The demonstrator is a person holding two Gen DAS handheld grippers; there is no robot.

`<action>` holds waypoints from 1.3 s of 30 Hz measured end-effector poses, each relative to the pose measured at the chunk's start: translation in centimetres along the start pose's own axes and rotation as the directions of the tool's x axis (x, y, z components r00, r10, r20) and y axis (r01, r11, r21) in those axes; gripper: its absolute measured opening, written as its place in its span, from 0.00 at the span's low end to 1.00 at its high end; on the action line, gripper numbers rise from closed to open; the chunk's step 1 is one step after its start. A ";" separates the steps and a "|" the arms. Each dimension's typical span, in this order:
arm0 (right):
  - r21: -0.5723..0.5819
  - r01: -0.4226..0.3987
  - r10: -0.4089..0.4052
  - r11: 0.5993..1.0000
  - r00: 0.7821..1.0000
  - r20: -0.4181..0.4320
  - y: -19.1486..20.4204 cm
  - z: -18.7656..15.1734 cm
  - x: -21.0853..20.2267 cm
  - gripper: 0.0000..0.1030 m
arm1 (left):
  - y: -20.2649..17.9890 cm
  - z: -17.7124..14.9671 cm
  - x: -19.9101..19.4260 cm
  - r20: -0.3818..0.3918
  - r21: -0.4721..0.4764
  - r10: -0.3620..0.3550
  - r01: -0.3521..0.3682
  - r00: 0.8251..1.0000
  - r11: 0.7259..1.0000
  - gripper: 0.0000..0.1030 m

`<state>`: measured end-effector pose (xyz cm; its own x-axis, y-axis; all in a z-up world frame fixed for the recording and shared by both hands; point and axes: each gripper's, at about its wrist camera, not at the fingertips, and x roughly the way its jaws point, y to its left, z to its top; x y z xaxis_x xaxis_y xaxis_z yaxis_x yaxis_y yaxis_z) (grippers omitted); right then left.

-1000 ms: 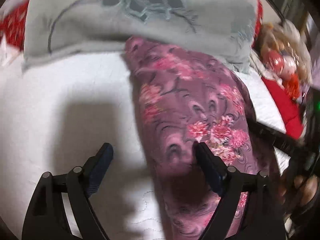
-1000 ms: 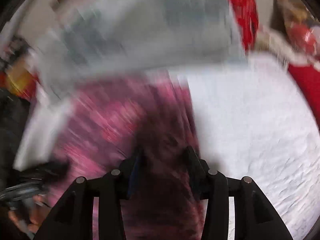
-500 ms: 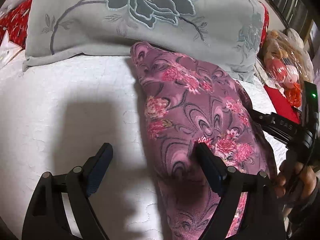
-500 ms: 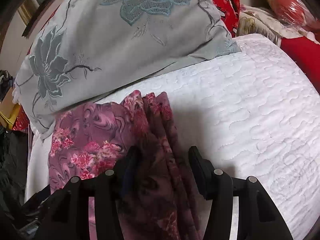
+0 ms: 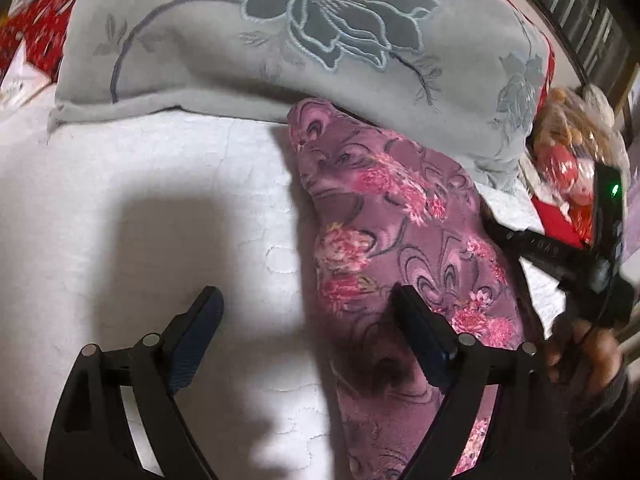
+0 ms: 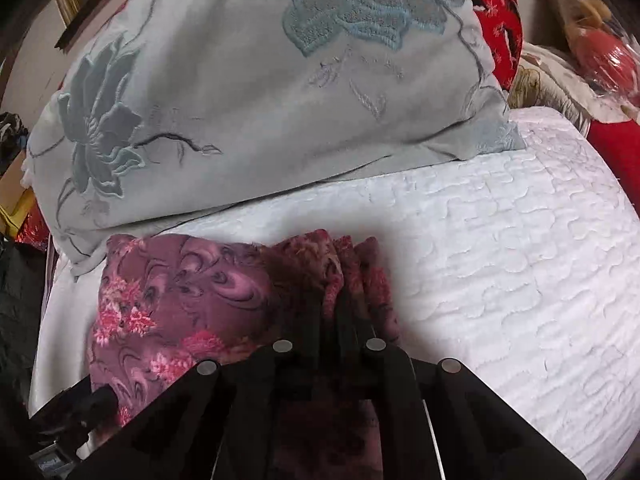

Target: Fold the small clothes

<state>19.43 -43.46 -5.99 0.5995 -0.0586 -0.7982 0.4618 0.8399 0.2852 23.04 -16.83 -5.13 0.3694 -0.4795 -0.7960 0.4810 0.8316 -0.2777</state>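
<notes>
While I am watching both wrist views, I am noting these lines.

Left gripper (image 5: 306, 306): it is hanging with its jaws wide apart and is gripping nothing. One finger is standing over the white quilt (image 5: 140, 200), the other over the left edge of the cloth.

Right gripper (image 6: 342, 316): its jaws are together and are clamping a bunched fold of the cloth. The fingertips are lying dark inside the folds, so I am seeing them only partly. In the left view this gripper is showing at the right edge, with the person's hand (image 5: 580, 344) holding it.

Cloth (image 5: 400, 240): it is a purple cloth with pink flowers, lying on the quilt in a long strip. Its far end is touching the lower edge of the pillow. In the right view the cloth (image 6: 180, 300) is spreading flat to the left of the jaws and is gathering into pleats at the jaws.

Pillow (image 6: 260, 100): it is grey with stitched flowers, resting at the far side of the quilt.

Other things: a red fabric (image 6: 500, 20) is showing behind the pillow. A wrapped bundle (image 5: 568, 152) is lying to the right, beside the quilt.
</notes>
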 end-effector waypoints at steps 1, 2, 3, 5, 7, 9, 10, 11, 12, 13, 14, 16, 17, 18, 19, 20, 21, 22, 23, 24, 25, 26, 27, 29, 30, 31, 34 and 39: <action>0.009 -0.005 0.005 1.000 1.000 0.003 -0.1 0.1 -0.6 0.07 | 0.1 0.1 -0.2 -0.009 -0.004 -0.009 0.009 1.000 1.000 0.86; 0.018 -0.015 0.015 1.000 1.000 0.010 -0.3 0.1 -1.4 0.10 | 0.5 0.3 -0.5 -0.021 -0.023 -0.035 0.035 0.999 0.999 0.86; 0.026 -0.027 0.027 0.999 1.000 0.016 -0.6 -0.3 -2.7 0.13 | 0.9 0.4 -0.8 -0.033 -0.043 -0.072 0.070 0.997 0.997 0.86; 0.023 -0.074 0.074 0.997 0.997 -0.004 -1.1 -1.6 -4.3 0.21 | 1.6 0.2 -1.4 -0.070 -0.076 -0.132 0.127 0.989 0.989 0.86; 0.004 -0.098 0.098 0.995 0.995 -0.008 -1.7 -3.8 -6.4 0.28 | 2.0 -0.8 -2.1 -0.095 -0.094 -0.178 0.169 0.979 0.981 0.86; -0.006 -0.156 0.156 0.988 0.988 -0.012 -2.6 -6.6 -8.2 0.40 | 1.4 -2.0 -2.8 -0.126 -0.094 -0.188 0.177 0.974 0.980 0.86; -0.011 -0.165 0.164 0.986 0.986 -0.029 -2.9 -8.0 -8.3 0.45 | 1.1 -2.4 -2.8 -0.143 -0.086 -0.166 0.155 0.976 0.984 0.86; -0.034 -0.124 0.121 0.992 0.990 -0.071 -3.1 -9.3 -8.0 0.50 | 0.2 -3.2 -2.3 -0.183 -0.053 -0.105 0.097 0.977 0.994 0.86; -0.078 -0.065 0.055 0.995 0.992 -0.115 -3.1 -10.3 -7.4 0.52 | -0.2 -3.7 -2.3 -0.180 -0.024 -0.078 0.075 0.981 0.997 0.86; -0.098 -0.068 0.059 0.993 0.994 -0.095 -3.2 -10.8 -7.7 0.53 | -0.7 -4.4 -2.9 -0.155 0.010 -0.042 0.044 0.987 0.999 0.87; -0.102 -0.066 0.059 0.993 0.996 -0.073 -3.3 -10.7 -8.4 0.53 | -0.9 -4.8 -3.3 -0.153 0.020 -0.032 0.036 0.988 0.999 0.87; -0.071 -0.062 0.059 0.996 0.997 -0.049 -3.5 -9.6 -9.4 0.56 | -0.9 -5.0 -3.8 -0.183 0.013 -0.066 0.070 0.981 0.997 0.86; -0.034 -0.093 0.092 0.995 0.996 -0.015 -4.0 -8.8 -10.0 0.57 | -0.6 -4.8 -3.9 -0.197 -0.014 -0.090 0.089 0.976 0.996 0.86; 0.010 -0.129 0.129 0.992 0.992 0.014 -4.6 -7.9 -10.3 0.58 | -0.2 -4.5 -3.8 -0.202 -0.042 -0.107 0.101 0.973 0.994 0.86; 0.047 -0.155 0.154 0.987 0.988 0.027 -5.1 -7.2 -10.2 0.60 | 0.2 -4.4 -3.7 -0.206 -0.074 -0.125 0.112 0.970 0.991 0.86; 0.081 -0.180 0.178 0.980 0.984 0.027 -5.5 -6.6 -9.6 0.67 | 0.7 -4.0 -3.3 -0.216 -0.112 -0.146 0.124 0.965 0.986 0.86; 0.110 -0.198 0.198 0.974 0.980 0.013 -5.8 -6.1 -8.6 0.67 | 1.1 -3.6 -2.7 -0.232 -0.150 -0.172 0.140 0.957 0.979 0.86; 0.123 -0.209 0.212 0.970 0.977 -0.009 -5.9 -5.9 -7.6 0.67 | 1.3 -3.4 -2.2 -0.243 -0.177 -0.201 0.161 0.949 0.971 0.87; 0.121 -0.209 0.216 0.970 0.975 -0.046 -5.7 -5.8 -6.3 0.67 | 0.9 -3.3 -1.9 -0.247 -0.184 -0.213 0.170 0.945 0.968 0.88; 0.103 -0.203 0.212 0.974 0.974 -0.084 -5.3 -5.8 -4.9 0.67 | 0.5 -3.0 -1.6 -0.251 -0.177 -0.220 0.179 0.943 0.968 0.90; 0.082 -0.207 0.213 0.975 0.974 -0.082 -5.1 -6.2 -4.6 0.68 | -0.1 -2.9 -1.4 -0.254 -0.166 -0.226 0.188 0.940 0.968 0.92; 0.038 -0.223 0.225 0.974 0.973 -0.044 -4.8 -6.3 -4.6 0.68 | -0.7 -2.7 -1.1 -0.261 -0.152 -0.229 0.195 0.938 0.969 0.94; 0.026 -0.265 0.266 0.964 0.963 -0.047 -4.6 -6.3 -4.5 0.68 | -1.2 -2.5 -0.6 -0.267 -0.149 -0.224 0.190 0.937 0.971 0.96; 0.067 -0.348 0.352 0.935 0.934 -0.065 -4.9 -6.3 -4.0 0.68 | -1.8 -2.4 -0.3 -0.252 -0.155 -0.232 0.198 0.940 0.968 1.00; 0.083 -0.367 0.373 0.926 0.925 -0.073 -4.9 -6.3 -3.8 0.66 | -2.0 -2.2 -0.1 -0.244 -0.162 -0.243 0.208 0.939 0.965 1.00; 0.081 -0.367 0.373 0.927 0.924 -0.080 -4.9 -6.2 -3.8 0.63 | -2.4 -2.1 0.1 -0.237 -0.174 -0.262 0.225 0.936 0.959 0.89; -0.001 -0.307 0.307 0.952 0.950 -0.066 -3.6 -6.3 -4.5 0.33 | -3.0 -1.9 0.8 -0.265 -0.172 -0.215 0.173 0.940 0.970 0.52; -0.086 -0.221 0.221 0.972 0.975 -0.009 -1.4 -6.3 -6.1 0.17 | -2.0 -1.6 -1.0 -0.244 -0.215 -0.226 0.174 0.943 0.961 0.23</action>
<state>11.04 -40.87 -4.82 0.6808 0.1331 -0.7203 0.2600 0.8754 0.4076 20.41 -17.60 -4.67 0.0461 -0.5718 -0.8191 0.3553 0.7757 -0.5215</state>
